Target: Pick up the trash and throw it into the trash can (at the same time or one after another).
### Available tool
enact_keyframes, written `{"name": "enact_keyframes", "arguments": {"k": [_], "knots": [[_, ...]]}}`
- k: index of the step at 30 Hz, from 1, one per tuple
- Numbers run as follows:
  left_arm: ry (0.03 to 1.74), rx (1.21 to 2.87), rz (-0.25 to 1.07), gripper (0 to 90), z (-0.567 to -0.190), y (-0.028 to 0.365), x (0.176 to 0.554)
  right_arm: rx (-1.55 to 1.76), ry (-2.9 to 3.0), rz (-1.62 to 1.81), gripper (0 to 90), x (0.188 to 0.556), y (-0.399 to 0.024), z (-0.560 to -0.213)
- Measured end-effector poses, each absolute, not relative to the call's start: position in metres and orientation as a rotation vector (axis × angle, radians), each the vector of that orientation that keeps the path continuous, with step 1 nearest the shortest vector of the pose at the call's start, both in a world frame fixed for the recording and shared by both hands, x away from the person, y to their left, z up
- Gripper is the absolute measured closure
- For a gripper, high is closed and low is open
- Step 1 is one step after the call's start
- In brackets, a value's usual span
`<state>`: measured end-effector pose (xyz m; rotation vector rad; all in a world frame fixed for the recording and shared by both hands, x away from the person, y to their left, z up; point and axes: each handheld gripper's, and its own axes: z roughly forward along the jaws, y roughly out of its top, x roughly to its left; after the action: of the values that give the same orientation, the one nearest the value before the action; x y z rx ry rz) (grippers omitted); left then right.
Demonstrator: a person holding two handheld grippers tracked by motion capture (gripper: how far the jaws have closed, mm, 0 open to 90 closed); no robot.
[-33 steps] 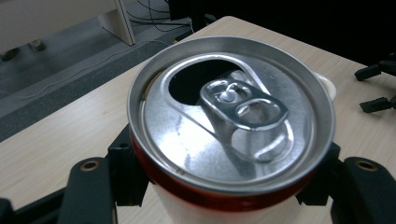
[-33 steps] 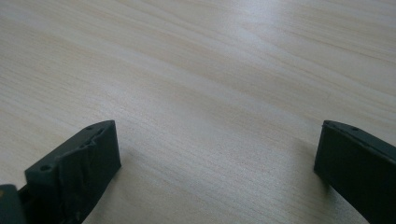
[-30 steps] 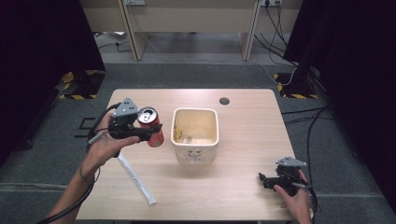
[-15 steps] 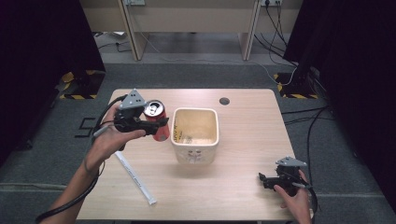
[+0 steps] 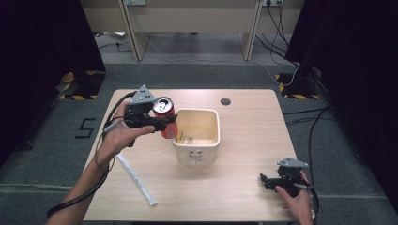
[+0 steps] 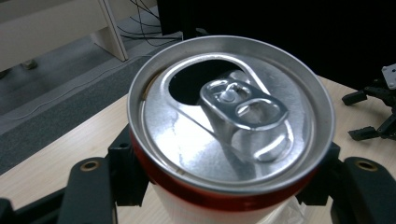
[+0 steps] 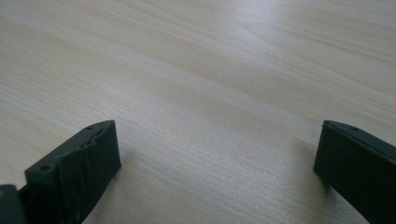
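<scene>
My left gripper (image 5: 162, 123) clamps the opened red can (image 5: 164, 117) by its thin, dentable sides above the table's (image 5: 244, 187) left edge; my right gripper (image 5: 277, 180) rests wide.

One legible marking is being displayed: a dark figure "5" (image 5: 85, 127) is being shown on the grey floor (image 5: 51, 154), left of the table (image 5: 244, 187) in the high view. Dark marks are being presented on the front wall of the cream tub (image 5: 196, 156), but they are too small to be read. No brand or lettering is being resolved on the red can (image 6: 231, 135) in the left gripper view.
</scene>
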<state>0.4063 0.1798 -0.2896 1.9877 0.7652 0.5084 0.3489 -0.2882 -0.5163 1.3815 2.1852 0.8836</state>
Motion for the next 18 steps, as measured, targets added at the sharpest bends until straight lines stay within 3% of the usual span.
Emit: {"name": "enact_keyframes", "arguments": {"k": [18], "knots": [[0.746,1.993,0.471,33.7,-0.295,0.156,0.42,1.381,2.185,0.884,0.2,0.349,-0.288,-0.516]]}}
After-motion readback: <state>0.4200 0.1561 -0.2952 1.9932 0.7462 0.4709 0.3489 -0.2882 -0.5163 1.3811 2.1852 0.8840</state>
